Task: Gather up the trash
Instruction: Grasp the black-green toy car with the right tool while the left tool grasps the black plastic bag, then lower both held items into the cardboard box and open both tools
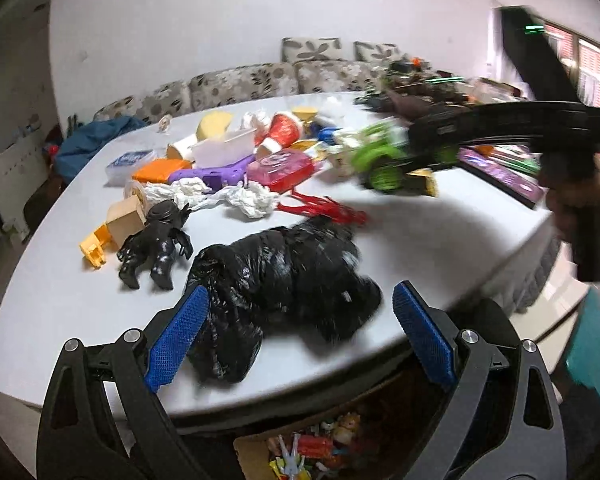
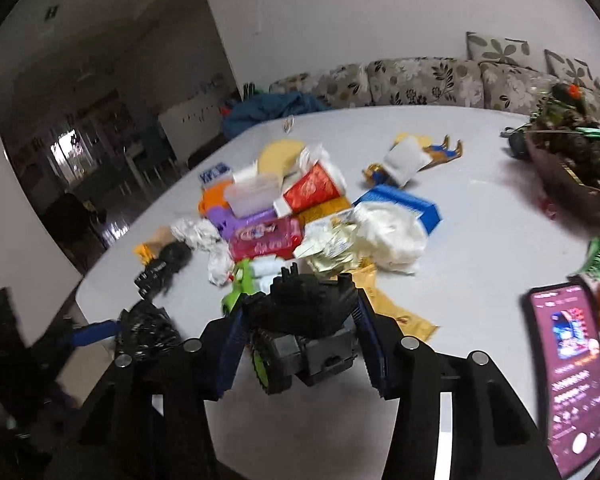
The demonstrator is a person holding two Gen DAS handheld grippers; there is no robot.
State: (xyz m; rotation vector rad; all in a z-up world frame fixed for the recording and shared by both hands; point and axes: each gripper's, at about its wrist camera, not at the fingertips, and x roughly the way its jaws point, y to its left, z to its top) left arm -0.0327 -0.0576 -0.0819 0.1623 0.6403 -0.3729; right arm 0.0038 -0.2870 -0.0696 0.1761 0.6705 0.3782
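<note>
crumpled black plastic trash bag point(image 1: 284, 292) lies on white table point(image 1: 440, 240), between spread blue pads of left gripper point(image 1: 300, 316), untouched; right gripper point(image 2: 300, 344) clamps black-and-green toy truck point(image 2: 296, 336) above table.

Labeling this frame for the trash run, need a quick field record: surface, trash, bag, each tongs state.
surface: white table
trash: crumpled tissues, paper cup amid toys
bag: black trash bag, lying between the left tongs, pads apart, not pressing
right tongs: closed on green-wheeled toy truck, lifted off the table
</note>
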